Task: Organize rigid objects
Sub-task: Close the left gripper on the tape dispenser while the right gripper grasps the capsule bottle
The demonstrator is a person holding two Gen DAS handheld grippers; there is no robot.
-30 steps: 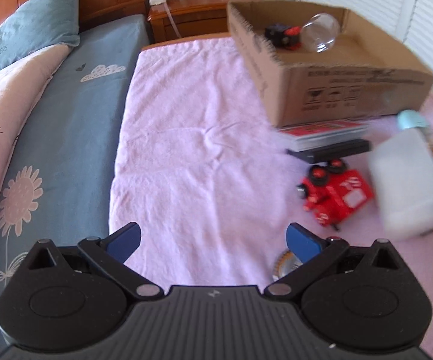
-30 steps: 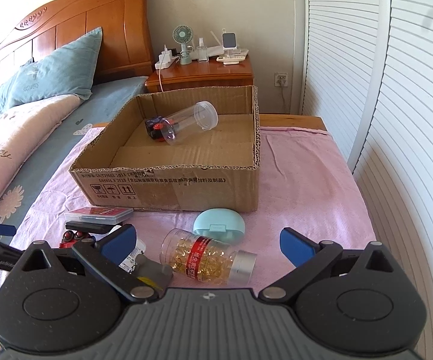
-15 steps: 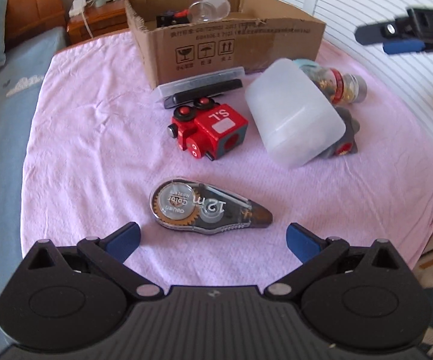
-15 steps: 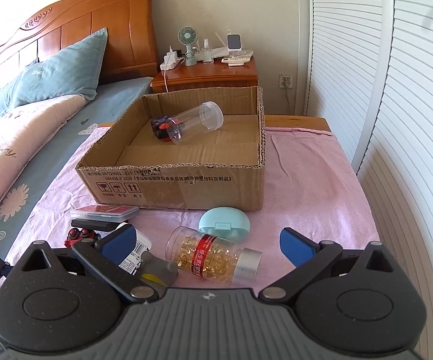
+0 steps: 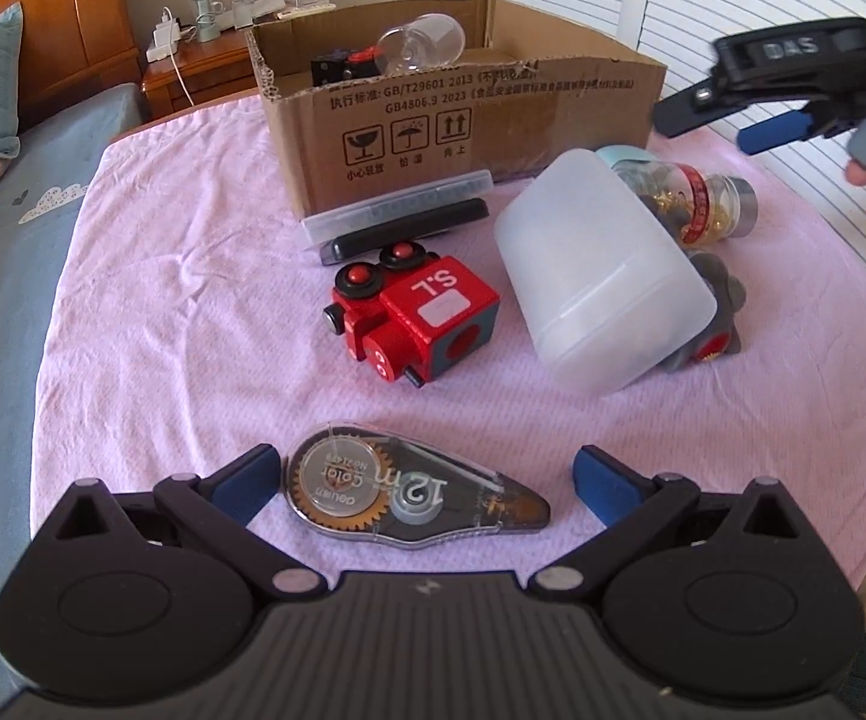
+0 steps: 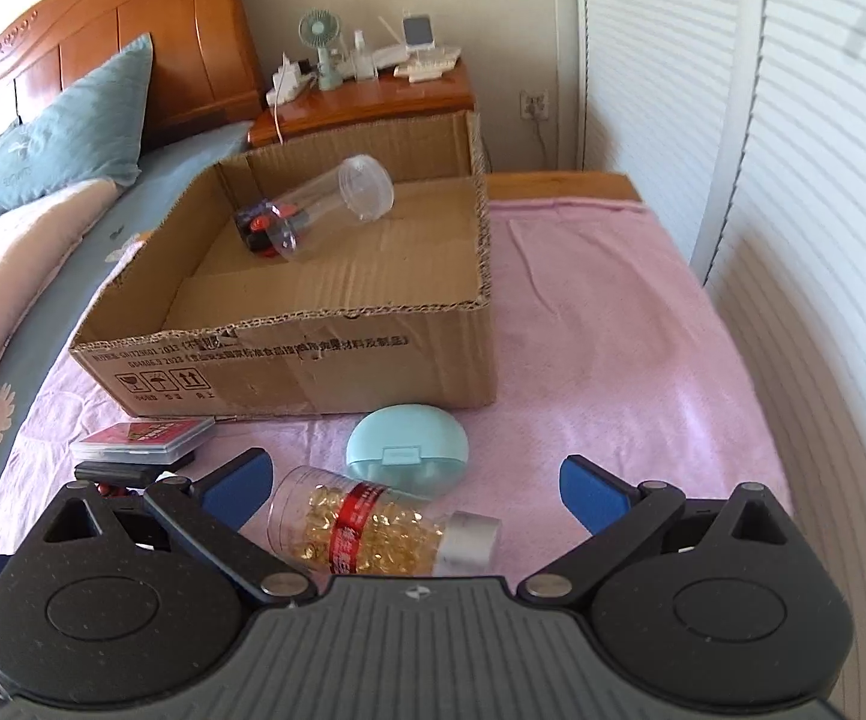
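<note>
My left gripper [image 5: 426, 477] is open, its blue fingers on either side of a clear correction-tape dispenser [image 5: 408, 495] lying on the pink towel [image 5: 162, 312]. Beyond it lie a red toy robot [image 5: 417, 315], a frosted white container [image 5: 601, 270], a black flat case [image 5: 408, 231] and a capsule bottle [image 5: 697, 201]. My right gripper [image 6: 414, 480] is open over the capsule bottle [image 6: 384, 528], with a teal oval case [image 6: 408, 447] just past it. The cardboard box [image 6: 312, 360] holds a clear jar [image 6: 336, 207] and a small black-red toy [image 6: 255, 228].
A card box [image 6: 144, 438] lies by the box's front left corner. A grey toy [image 5: 715, 312] is partly hidden behind the white container. A bed with pillows [image 6: 60, 144] is left, a nightstand [image 6: 366, 102] behind, white louvred doors [image 6: 793, 180] right.
My left gripper swung right and came down toward the tape dispenser, which now sits between its fingers. My right gripper edged forward and lower over the capsule bottle.
</note>
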